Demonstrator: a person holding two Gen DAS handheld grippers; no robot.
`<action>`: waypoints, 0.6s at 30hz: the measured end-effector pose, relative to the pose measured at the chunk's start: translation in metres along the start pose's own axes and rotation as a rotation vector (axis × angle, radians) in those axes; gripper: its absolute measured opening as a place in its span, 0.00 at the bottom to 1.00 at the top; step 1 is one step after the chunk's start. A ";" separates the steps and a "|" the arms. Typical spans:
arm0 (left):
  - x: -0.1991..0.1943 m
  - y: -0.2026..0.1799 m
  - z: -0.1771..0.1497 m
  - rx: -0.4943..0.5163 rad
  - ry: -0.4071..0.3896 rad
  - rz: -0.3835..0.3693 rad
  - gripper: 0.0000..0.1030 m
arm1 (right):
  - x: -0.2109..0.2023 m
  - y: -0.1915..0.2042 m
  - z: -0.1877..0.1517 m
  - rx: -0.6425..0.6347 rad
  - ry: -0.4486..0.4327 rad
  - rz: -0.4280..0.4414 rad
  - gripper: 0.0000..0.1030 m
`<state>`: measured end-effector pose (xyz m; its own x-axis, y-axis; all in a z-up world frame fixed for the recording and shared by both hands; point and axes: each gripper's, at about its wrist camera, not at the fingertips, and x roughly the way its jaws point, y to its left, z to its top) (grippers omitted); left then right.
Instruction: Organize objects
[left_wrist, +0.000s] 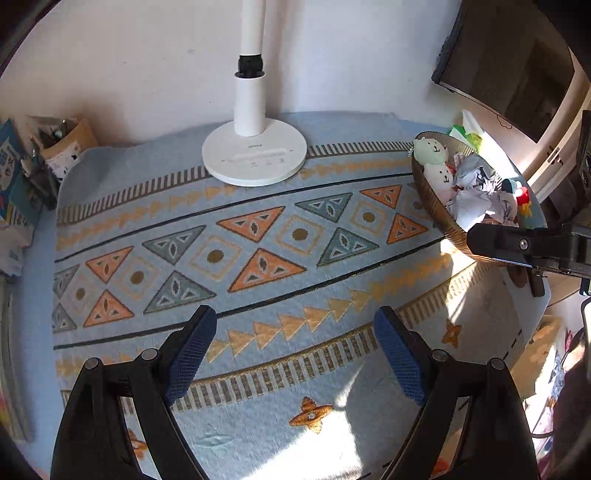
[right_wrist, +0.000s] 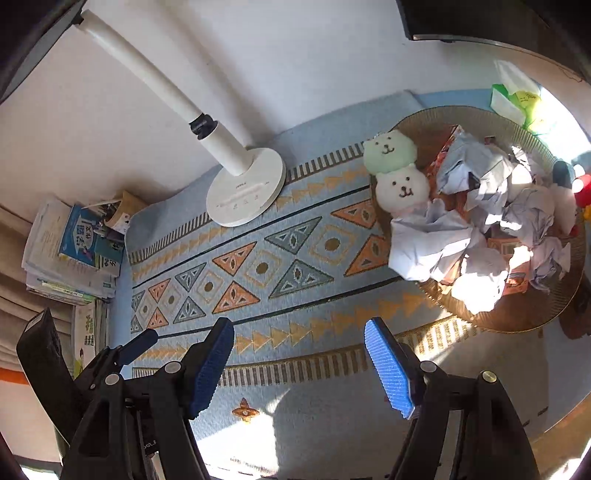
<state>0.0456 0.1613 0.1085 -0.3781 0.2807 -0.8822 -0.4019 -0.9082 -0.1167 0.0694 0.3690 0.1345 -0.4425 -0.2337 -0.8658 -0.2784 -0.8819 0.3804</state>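
Blue-padded and spread wide, the left gripper (left_wrist: 295, 354) hangs over a patterned table mat (left_wrist: 229, 236) with nothing between its fingers. A white lamp base (left_wrist: 255, 157) stands at the mat's far edge, and a woven basket (left_wrist: 434, 206) at the right holds two plush bears (left_wrist: 436, 162) and crumpled paper (left_wrist: 476, 195). The other tool's dark finger pokes in beside the basket rim.

From the right wrist, the right gripper (right_wrist: 299, 365) is likewise wide open and empty above the mat (right_wrist: 258, 258). The basket (right_wrist: 436, 295) sits ahead to its right, heaped high; the green bear (right_wrist: 389, 151) and white bear (right_wrist: 402, 188) lean on its near rim, and one paper wad (right_wrist: 428, 243) droops over the edge. Books (right_wrist: 74, 251) are stacked at the far left.

The load looks precarious: a nudge to the rim, or a grab at buried items, could likely spill the loose paper or tip the bears onto the mat.
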 end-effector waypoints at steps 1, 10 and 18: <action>-0.001 0.009 -0.007 -0.014 0.005 0.008 0.84 | 0.007 0.008 -0.006 -0.007 0.013 -0.001 0.70; 0.017 0.069 -0.045 -0.081 0.037 0.078 0.84 | 0.068 0.041 -0.042 -0.140 0.076 -0.160 0.70; 0.053 0.116 -0.055 -0.177 0.009 0.141 0.84 | 0.118 0.009 -0.049 -0.111 0.058 -0.304 0.70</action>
<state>0.0247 0.0537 0.0227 -0.4123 0.1453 -0.8994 -0.1932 -0.9787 -0.0696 0.0562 0.3139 0.0196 -0.3032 0.0272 -0.9525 -0.2940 -0.9535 0.0663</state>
